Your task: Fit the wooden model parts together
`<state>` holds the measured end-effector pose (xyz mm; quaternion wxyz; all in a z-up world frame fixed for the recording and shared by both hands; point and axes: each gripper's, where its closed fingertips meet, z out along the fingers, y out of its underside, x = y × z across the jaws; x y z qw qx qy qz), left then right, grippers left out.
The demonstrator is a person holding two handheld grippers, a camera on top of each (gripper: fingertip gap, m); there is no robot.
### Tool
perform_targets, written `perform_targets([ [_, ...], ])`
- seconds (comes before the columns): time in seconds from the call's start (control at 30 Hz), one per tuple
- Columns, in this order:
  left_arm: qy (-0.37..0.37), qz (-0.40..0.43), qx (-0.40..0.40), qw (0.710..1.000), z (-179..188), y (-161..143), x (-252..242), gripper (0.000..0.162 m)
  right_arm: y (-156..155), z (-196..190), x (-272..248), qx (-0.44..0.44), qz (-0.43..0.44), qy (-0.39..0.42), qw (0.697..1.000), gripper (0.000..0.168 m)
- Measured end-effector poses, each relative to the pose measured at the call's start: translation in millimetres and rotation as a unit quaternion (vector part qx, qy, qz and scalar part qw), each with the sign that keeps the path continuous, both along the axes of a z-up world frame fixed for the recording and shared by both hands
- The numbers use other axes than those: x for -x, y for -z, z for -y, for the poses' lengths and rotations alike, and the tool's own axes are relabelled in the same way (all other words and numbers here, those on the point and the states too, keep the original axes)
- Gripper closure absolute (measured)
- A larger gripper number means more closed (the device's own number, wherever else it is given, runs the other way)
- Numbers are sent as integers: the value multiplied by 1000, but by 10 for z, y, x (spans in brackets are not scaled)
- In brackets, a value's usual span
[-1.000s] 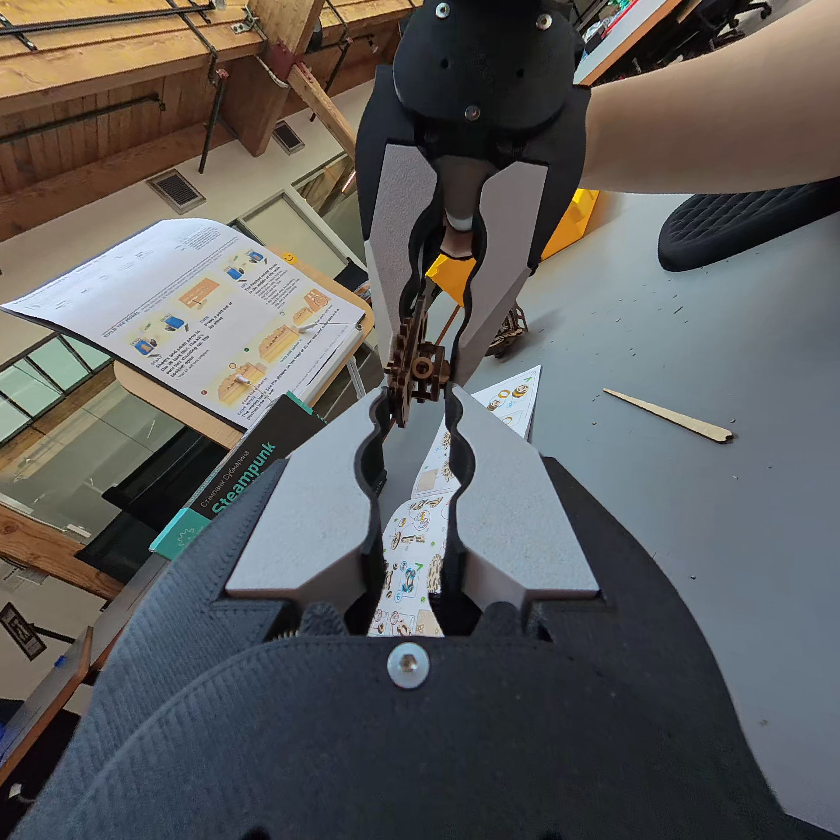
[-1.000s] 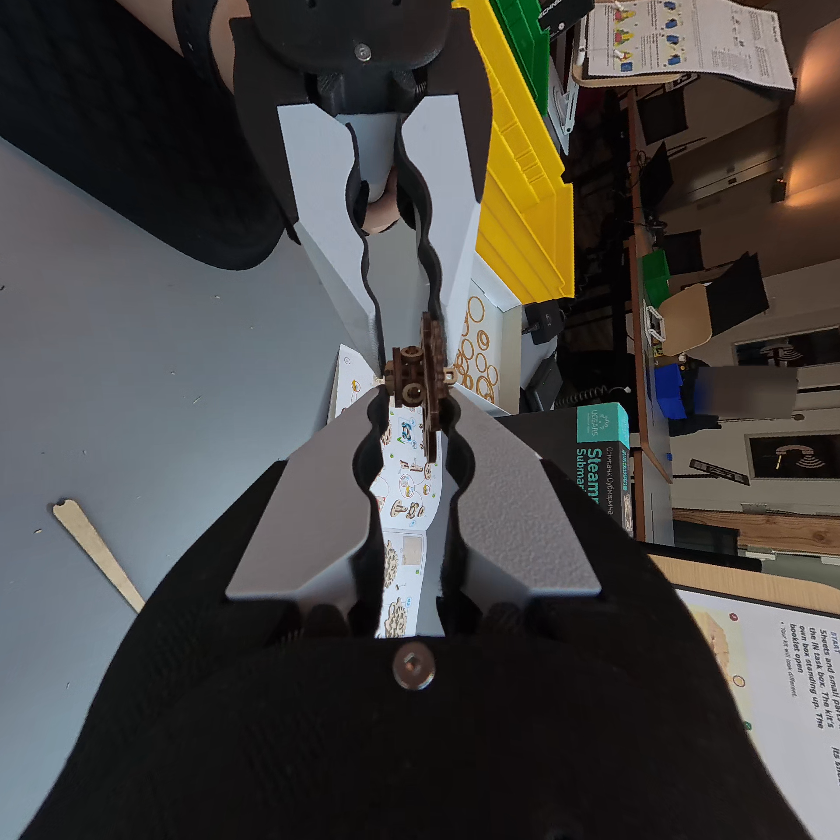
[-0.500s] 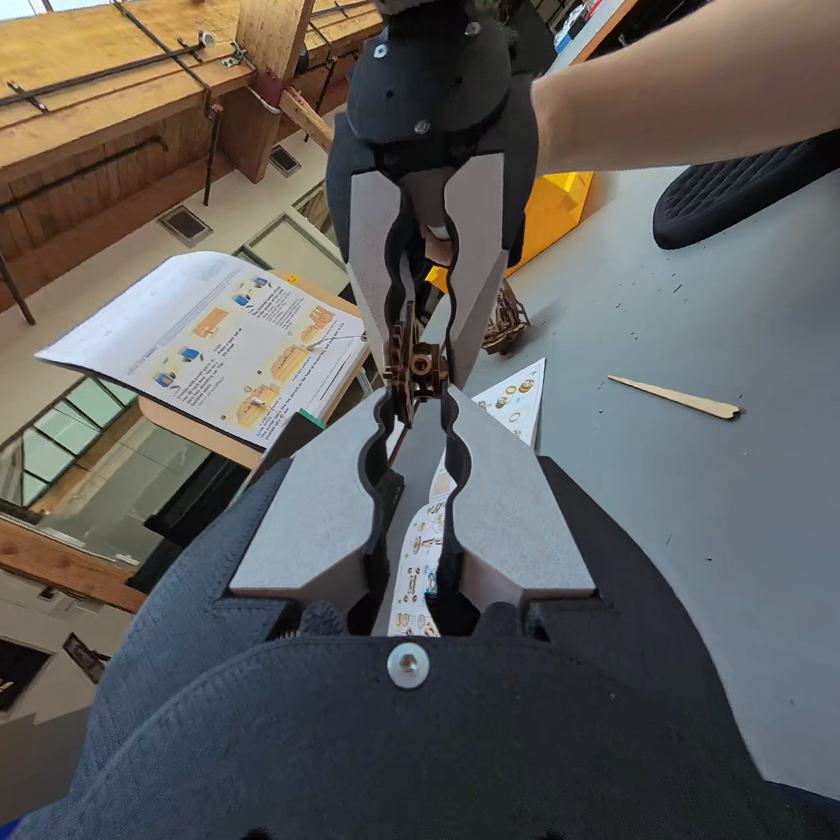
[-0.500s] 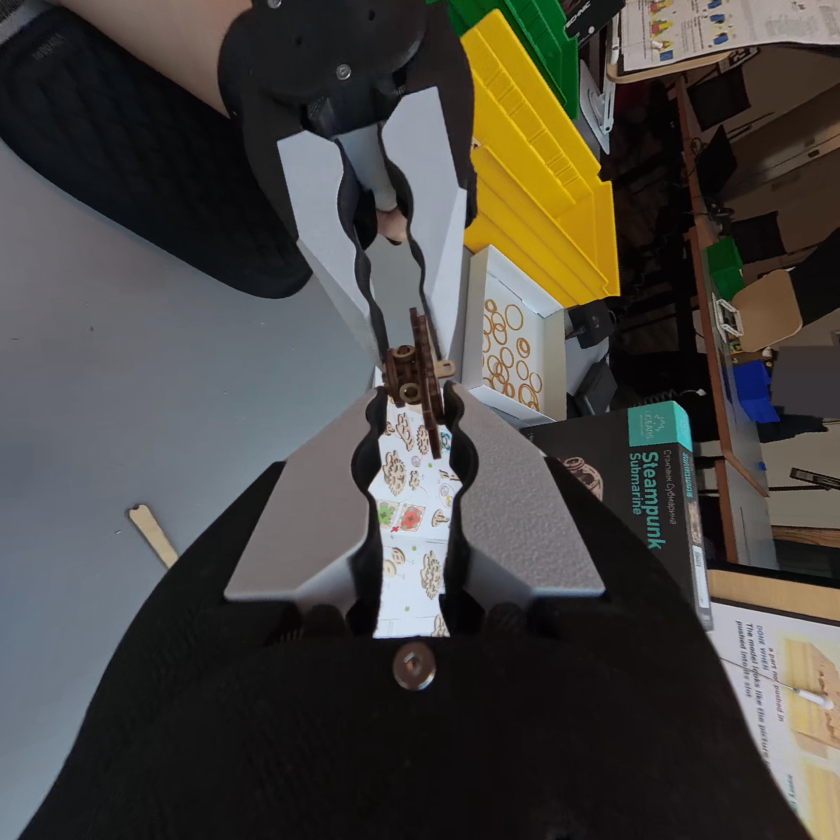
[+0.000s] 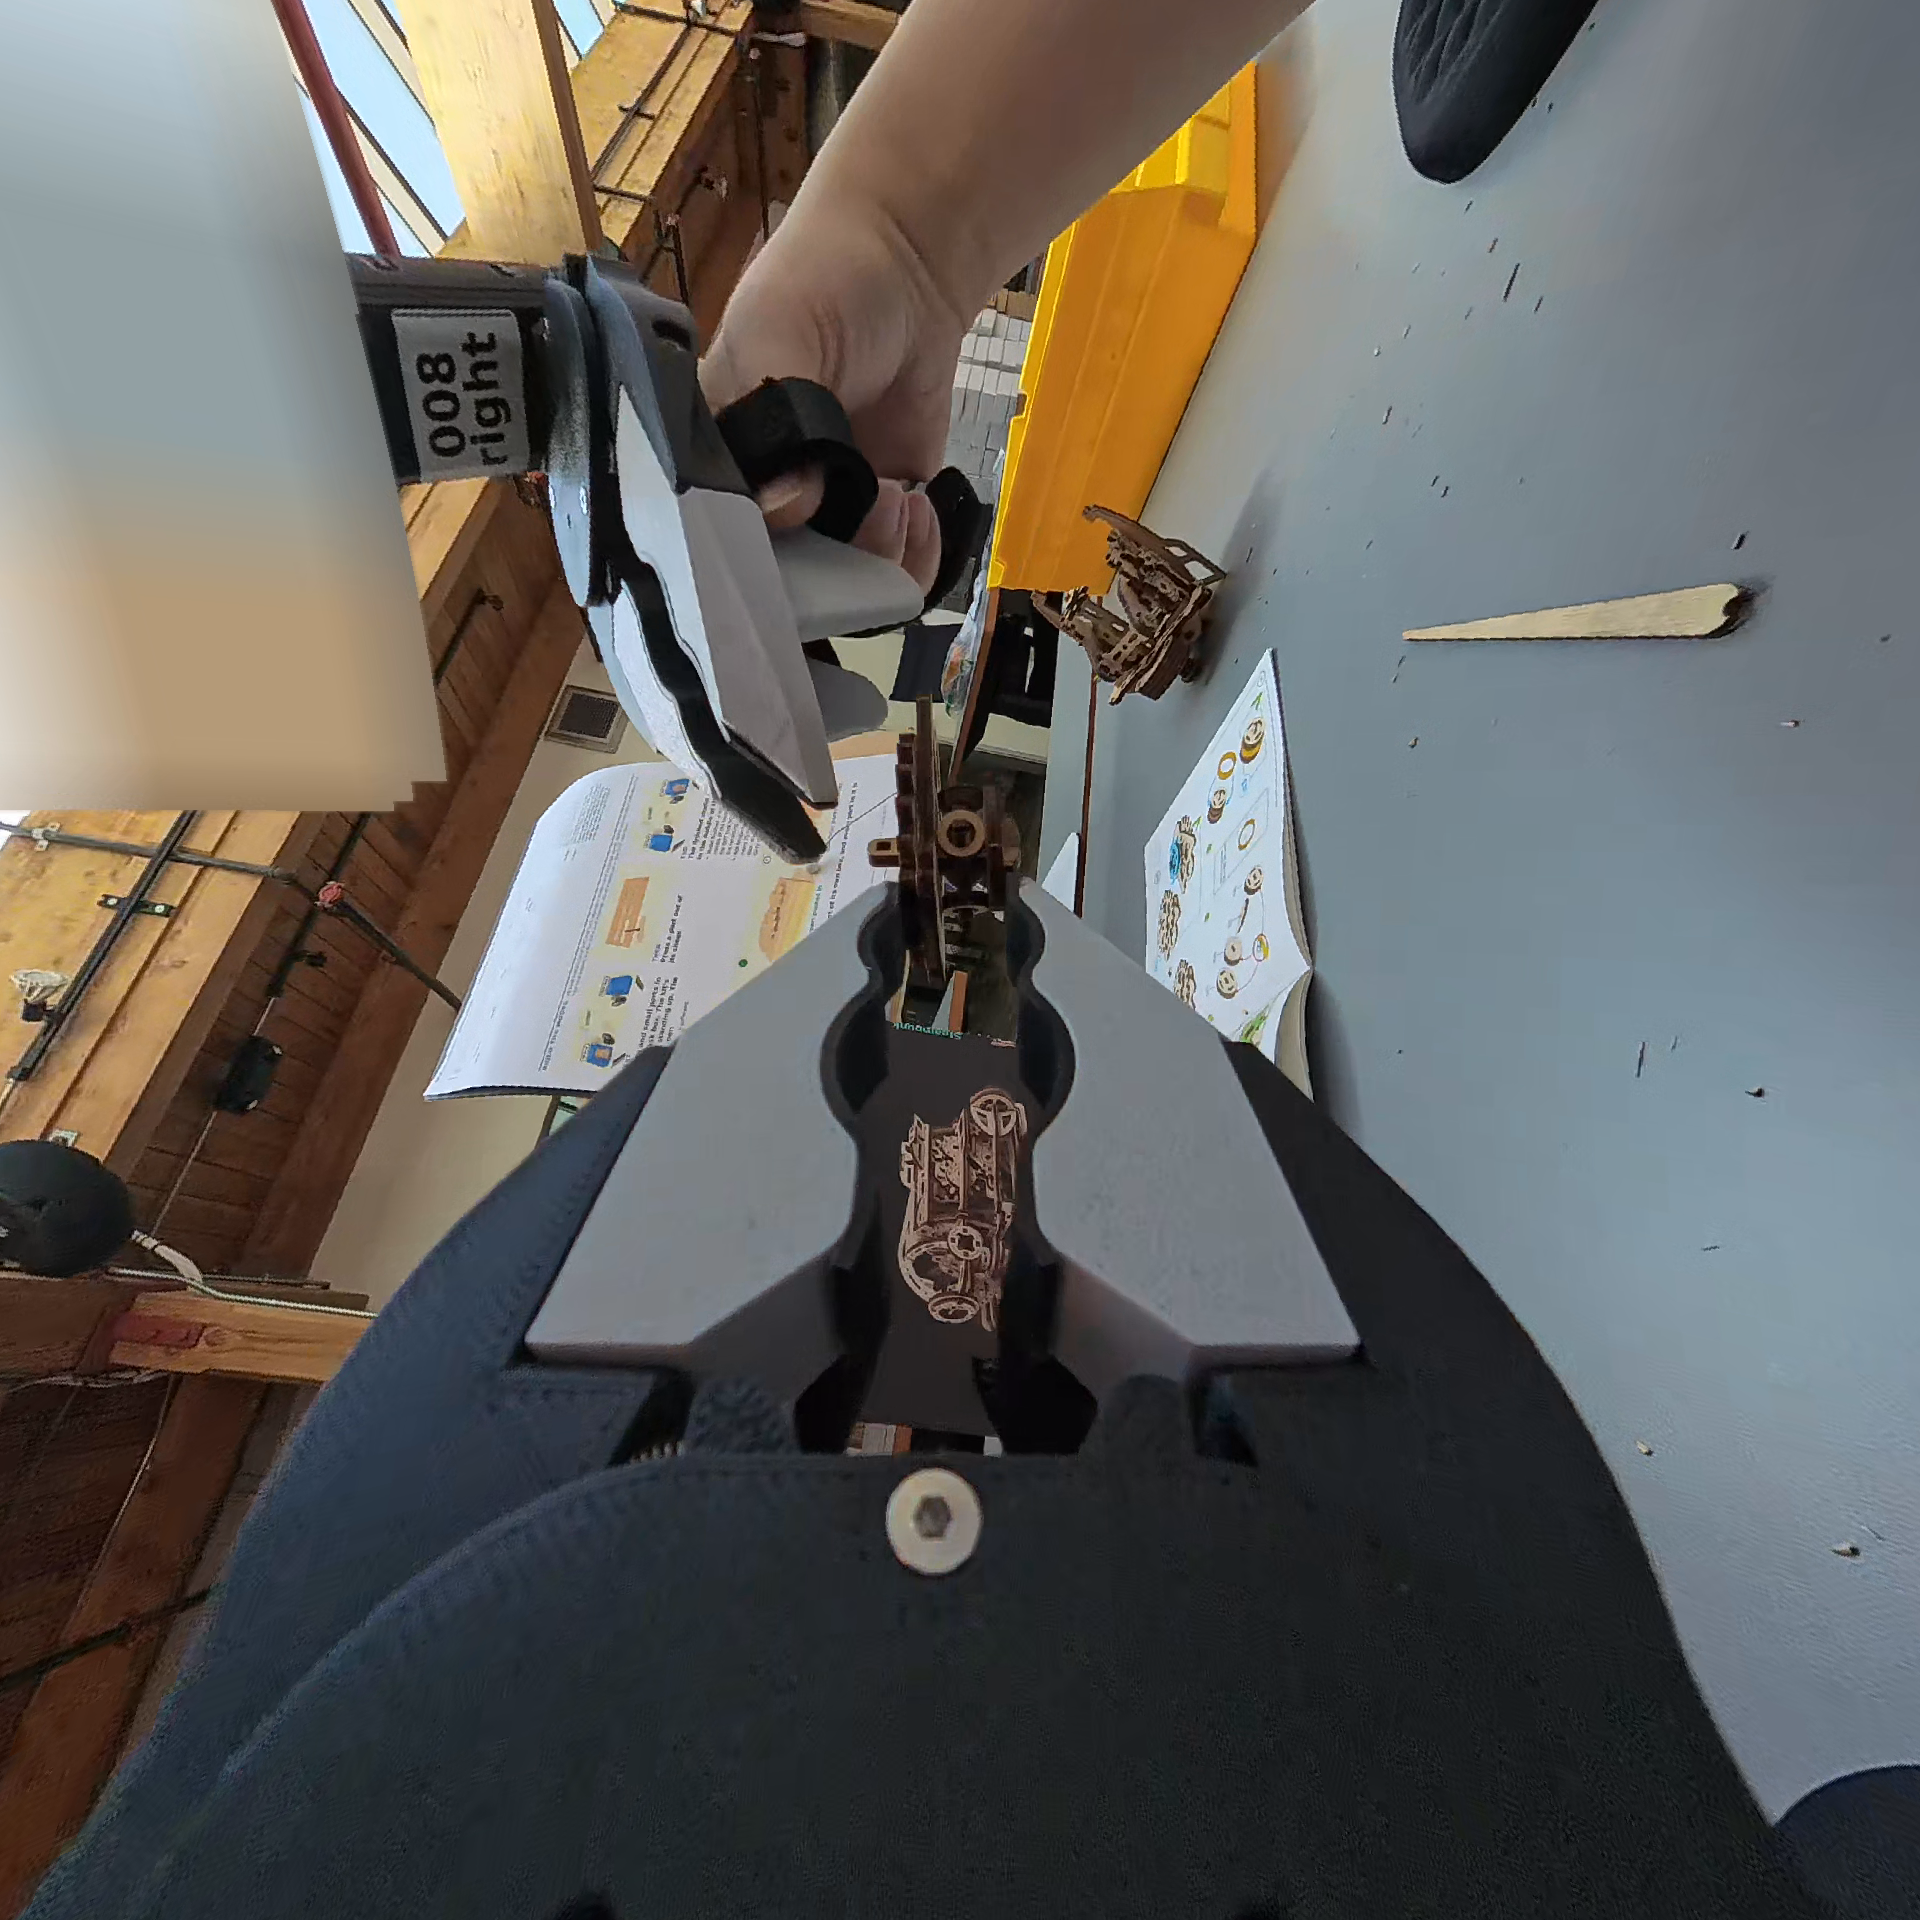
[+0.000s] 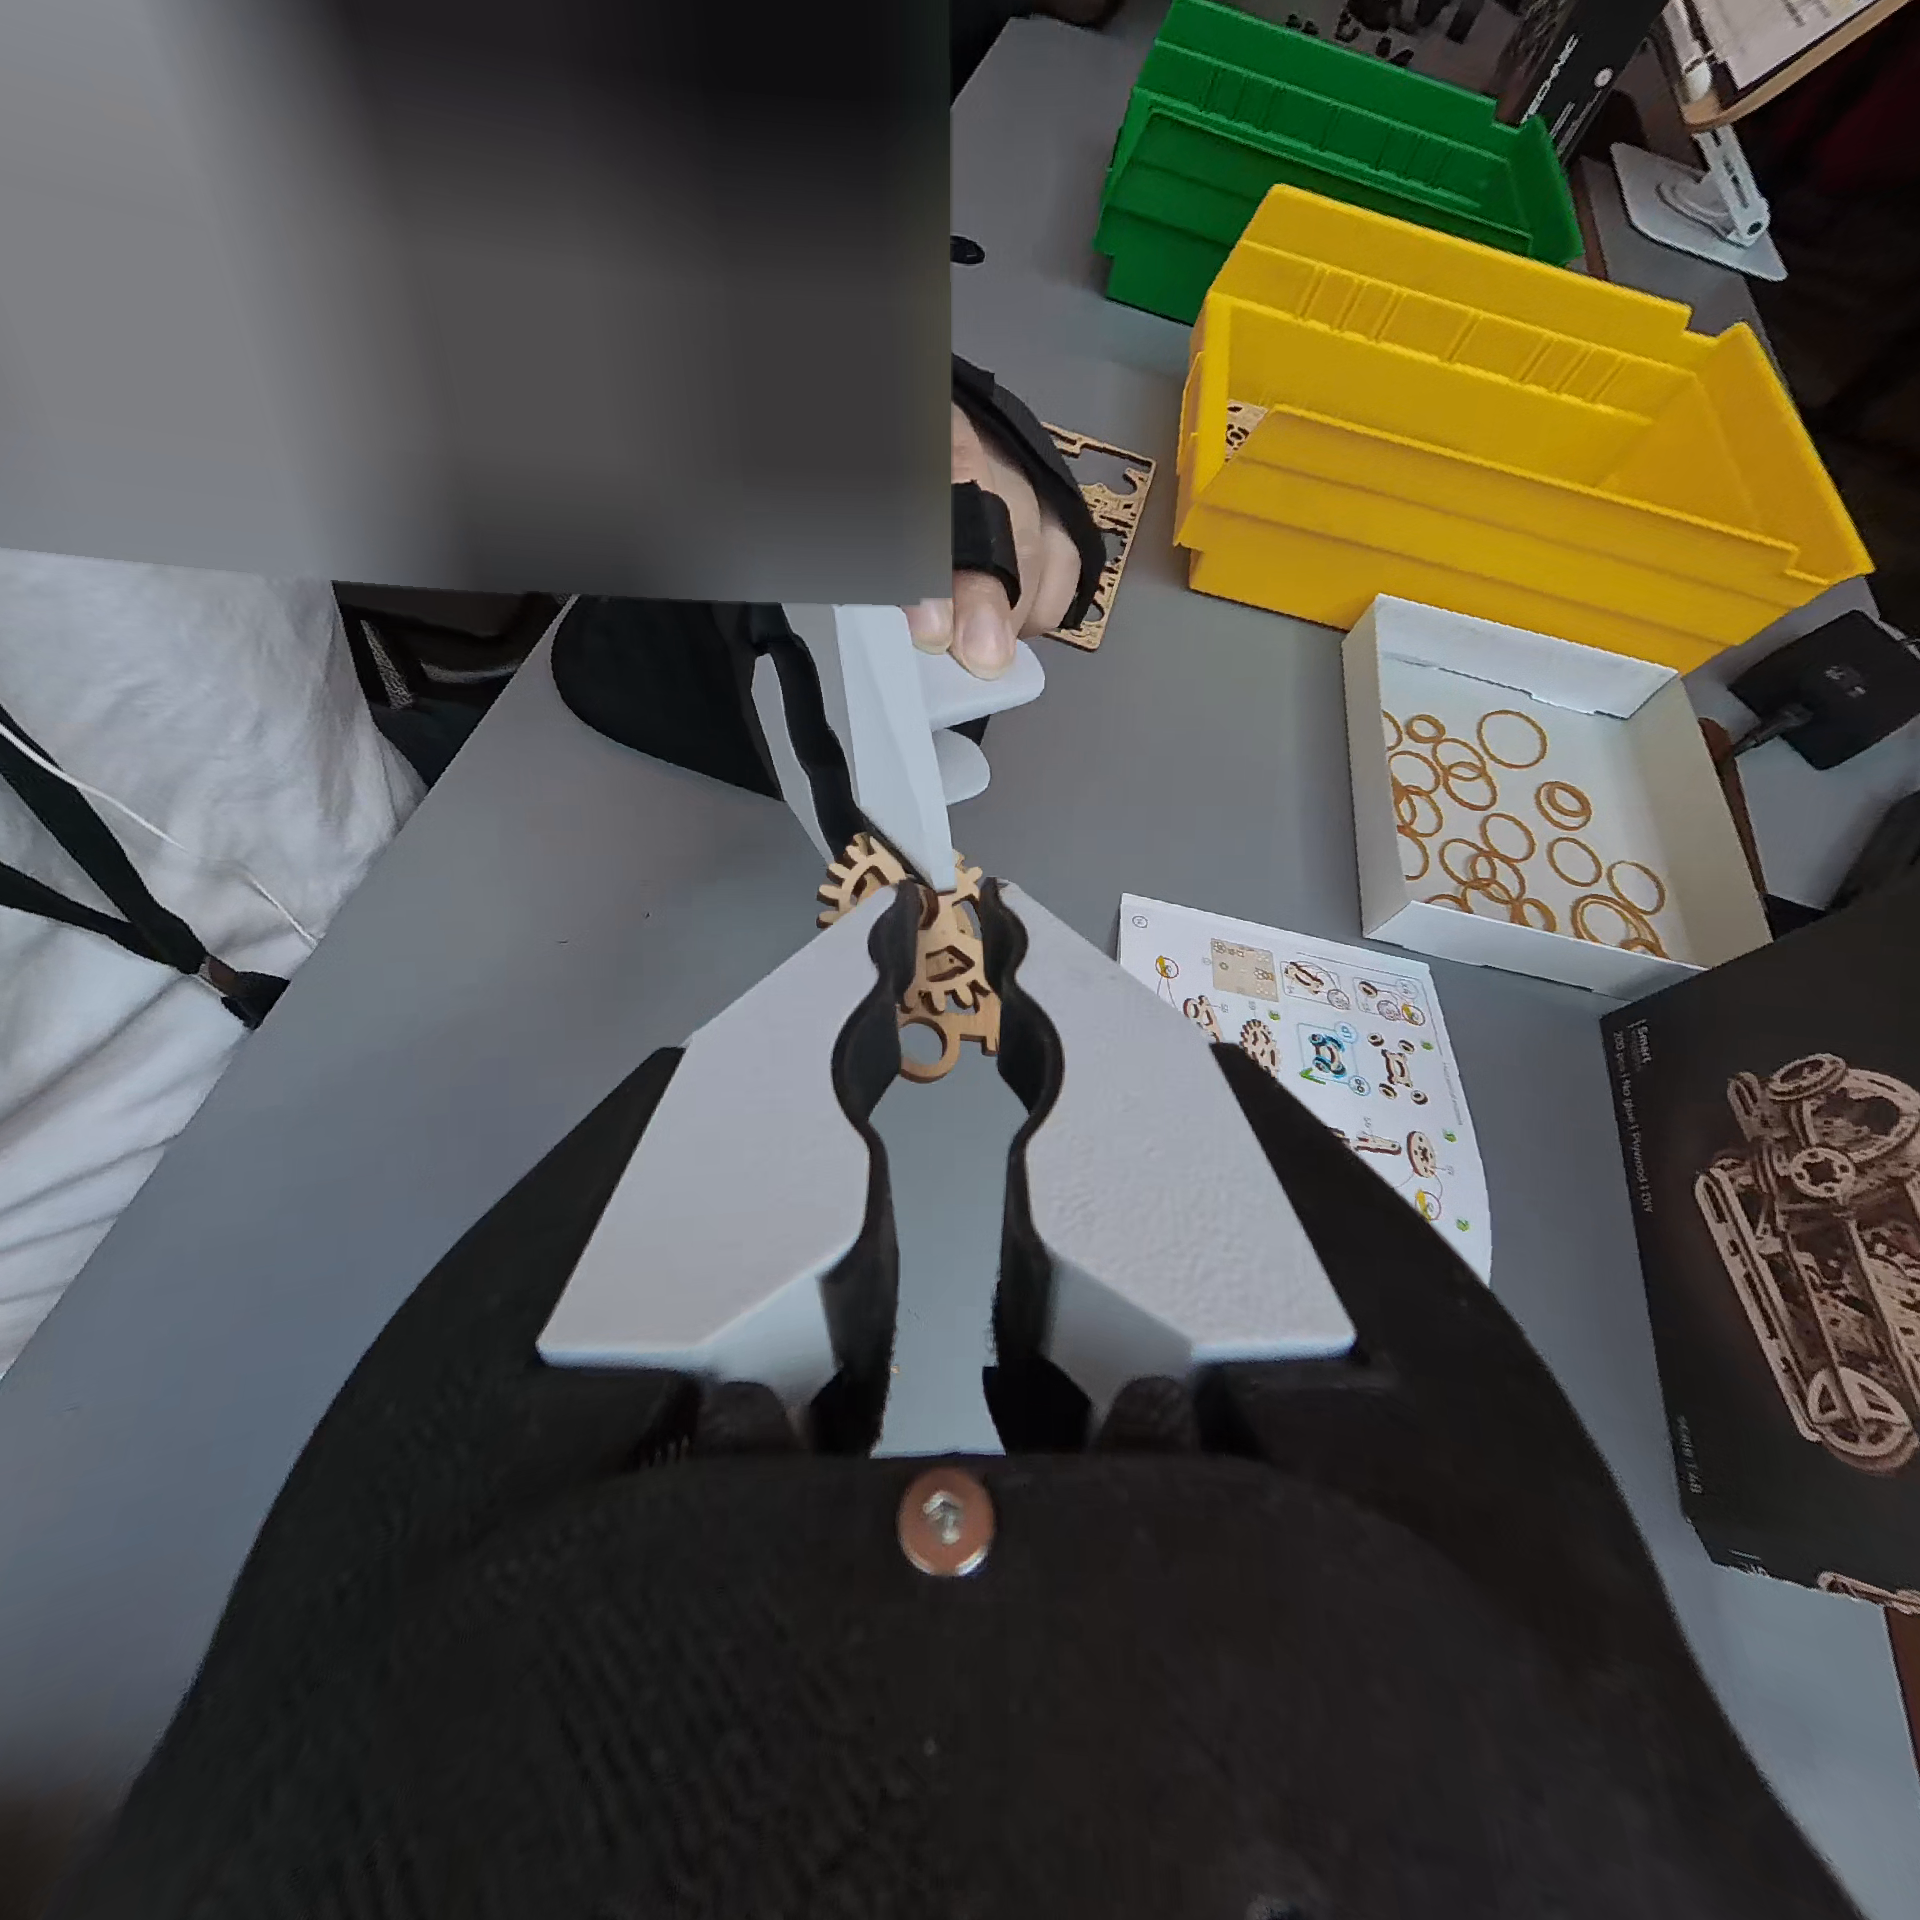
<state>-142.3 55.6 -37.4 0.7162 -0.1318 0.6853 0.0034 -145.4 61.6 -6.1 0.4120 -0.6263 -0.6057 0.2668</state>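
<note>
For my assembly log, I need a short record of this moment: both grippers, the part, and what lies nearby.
left hand-held gripper: shut on wooden gear assembly
right hand-held gripper: fingertips either side of the same assembly; grip unclear
assembly position: held above grey table
booklet: flat on table
white box: holds tan rings
yellow bins: behind white box

Left hand-held gripper (image 5: 940, 894): black ribbed printed body, two pale grey wedge fingers (image 5: 727, 1132) with wavy black inner pads, one silver hex screw (image 5: 933, 1521) at the base centre. Right hand-held gripper (image 6: 940, 914): same build, silver screw (image 6: 945, 1525), grey label band near its camera end. Black finger straps (image 5: 800, 442) on the handle. Wearer: white garment (image 6: 125, 790), black lanyard cords.
</note>
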Motion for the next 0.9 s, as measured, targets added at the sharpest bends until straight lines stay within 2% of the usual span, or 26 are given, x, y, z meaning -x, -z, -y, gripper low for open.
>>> perform_targets([
  [0.17,8,-5,-12,1000,47,19,-9,146,140,42,56,33,14,-16,999,159],
  [0.23,6,-16,-11,1000,39,61,-15,146,185,58,66,43,20,-22,999,165],
  [0.4,17,-45,-4,999,63,170,-29,146,310,103,46,77,28,-39,996,163],
  [0.57,-21,-104,37,994,-135,407,-38,140,630,18,-67,70,94,-30,993,167],
  [0.73,-52,-71,100,991,-451,286,102,147,1071,-83,-221,112,192,11,975,167],
  [0.9,-62,-82,108,989,-515,385,92,152,1249,-43,-165,112,240,7,964,167],
])
